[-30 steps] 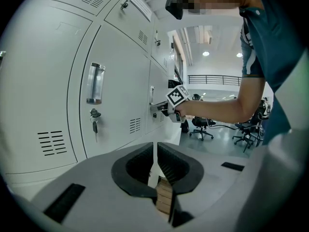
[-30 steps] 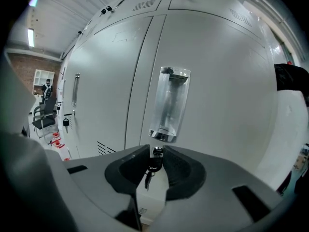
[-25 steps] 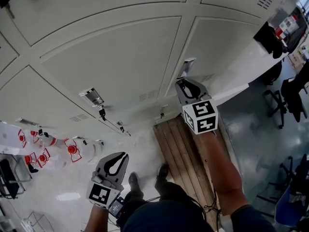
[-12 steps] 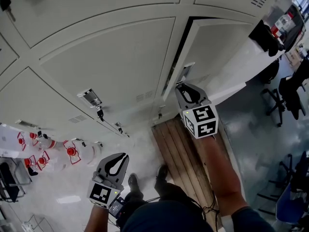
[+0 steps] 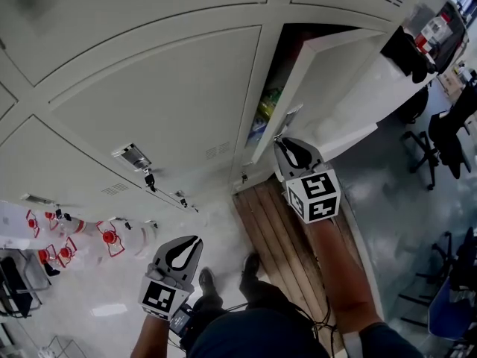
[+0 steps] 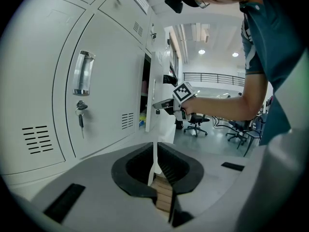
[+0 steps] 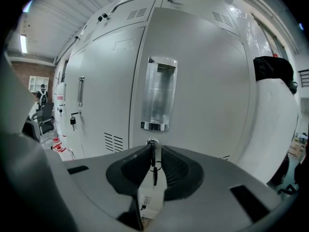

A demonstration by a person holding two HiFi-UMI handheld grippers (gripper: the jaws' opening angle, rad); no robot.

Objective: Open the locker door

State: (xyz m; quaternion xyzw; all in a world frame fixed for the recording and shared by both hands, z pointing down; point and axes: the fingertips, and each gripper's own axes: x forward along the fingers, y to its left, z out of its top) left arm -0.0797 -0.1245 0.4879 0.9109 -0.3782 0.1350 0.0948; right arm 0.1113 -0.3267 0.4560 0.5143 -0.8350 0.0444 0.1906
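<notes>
Swung outward since a second ago, the locker door (image 5: 335,88) is now seen ajar, hinged at its right. Its key (image 7: 153,149), straight ahead of the right tool (image 5: 285,146), is clenched by the closing jaws. The left tool (image 5: 182,248), clenched on nothing, is held well apart from the door.

Floor (image 5: 402,192): glossy grey, reflective. Wooden slat platform (image 5: 287,230) underfoot. Dark office chairs (image 5: 447,136) on the right. Far hall has 2 ceiling spots (image 6: 202,51) lit and a railing (image 6: 212,76) behind. Brick wall (image 7: 36,69) far left. Red-white items (image 5: 110,237) near left, possibly extinguishers.
</notes>
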